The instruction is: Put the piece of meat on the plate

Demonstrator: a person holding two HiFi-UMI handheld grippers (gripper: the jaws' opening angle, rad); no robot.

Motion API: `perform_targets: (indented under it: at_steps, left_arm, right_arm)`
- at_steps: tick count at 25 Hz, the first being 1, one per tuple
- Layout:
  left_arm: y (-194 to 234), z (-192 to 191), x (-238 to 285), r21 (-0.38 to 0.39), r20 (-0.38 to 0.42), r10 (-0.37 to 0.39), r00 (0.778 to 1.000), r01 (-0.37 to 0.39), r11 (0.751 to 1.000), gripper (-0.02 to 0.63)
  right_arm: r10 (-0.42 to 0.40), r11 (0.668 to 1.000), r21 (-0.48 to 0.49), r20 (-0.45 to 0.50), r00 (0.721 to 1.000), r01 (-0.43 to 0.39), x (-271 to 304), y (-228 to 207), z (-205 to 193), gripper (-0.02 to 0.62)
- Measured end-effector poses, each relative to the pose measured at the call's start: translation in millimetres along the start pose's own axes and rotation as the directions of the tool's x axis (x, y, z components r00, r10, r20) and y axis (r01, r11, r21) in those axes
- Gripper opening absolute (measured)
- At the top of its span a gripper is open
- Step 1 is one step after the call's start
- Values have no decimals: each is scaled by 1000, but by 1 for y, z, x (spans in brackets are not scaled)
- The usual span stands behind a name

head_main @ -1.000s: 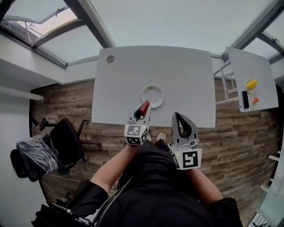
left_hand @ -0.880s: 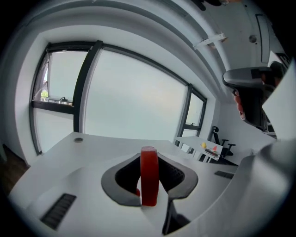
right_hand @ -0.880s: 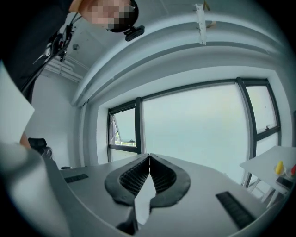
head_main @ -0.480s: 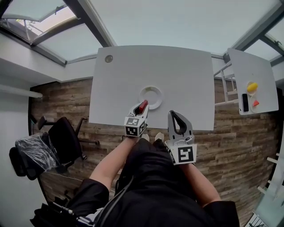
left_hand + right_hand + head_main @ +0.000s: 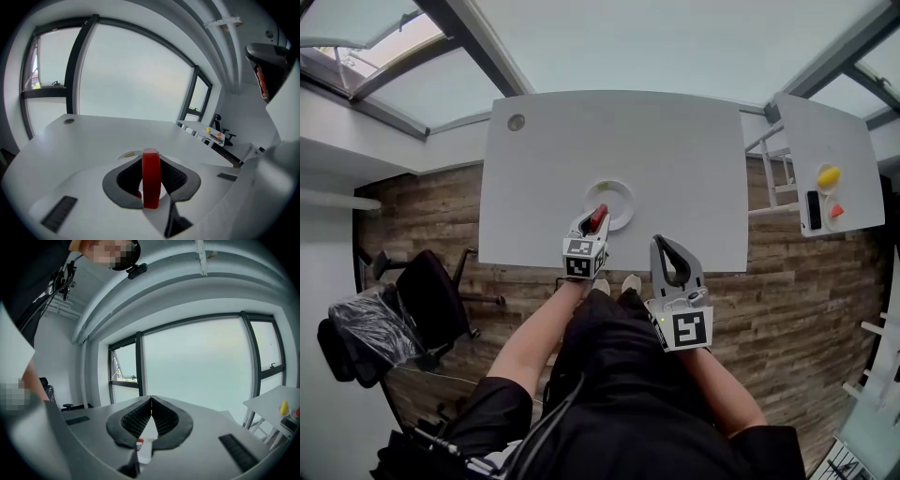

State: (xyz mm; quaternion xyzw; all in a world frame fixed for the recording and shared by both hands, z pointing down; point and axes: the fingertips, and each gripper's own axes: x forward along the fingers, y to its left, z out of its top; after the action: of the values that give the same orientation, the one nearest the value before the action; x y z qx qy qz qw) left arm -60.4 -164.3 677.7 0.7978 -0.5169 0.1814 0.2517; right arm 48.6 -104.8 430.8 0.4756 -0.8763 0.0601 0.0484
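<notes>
A red slab of meat (image 5: 597,217) stands on edge between the jaws of my left gripper (image 5: 596,219), which is shut on it. It hangs over the near rim of the round white plate (image 5: 616,192) on the white table (image 5: 675,159). The left gripper view has the piece of meat (image 5: 151,178) upright between the dark pads, with a sliver of the plate (image 5: 125,155) showing behind it. My right gripper (image 5: 671,251) is shut with nothing in it, near the table's front edge to the right; its tips meet in the right gripper view (image 5: 151,399).
A second white table (image 5: 827,173) at the right carries a yellow object (image 5: 831,175), a red one (image 5: 837,211) and a dark block (image 5: 813,210). A black office chair (image 5: 427,300) stands on the wooden floor at the left. A round cable hole (image 5: 517,122) marks the main table's far left corner.
My left gripper has sunk toward the plate with the meat still in it. The right gripper has dropped slightly and stayed near the table's front edge.
</notes>
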Motion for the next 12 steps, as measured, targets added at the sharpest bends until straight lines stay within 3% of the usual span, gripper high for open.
perform_targets:
  at_steps: [12]
  left_arm:
    - [4,-20,26,25,-66,-15,998,17,1000,95]
  right_arm:
    - [-6,1000,-28,-47,999,5,-8,-2,-17,6]
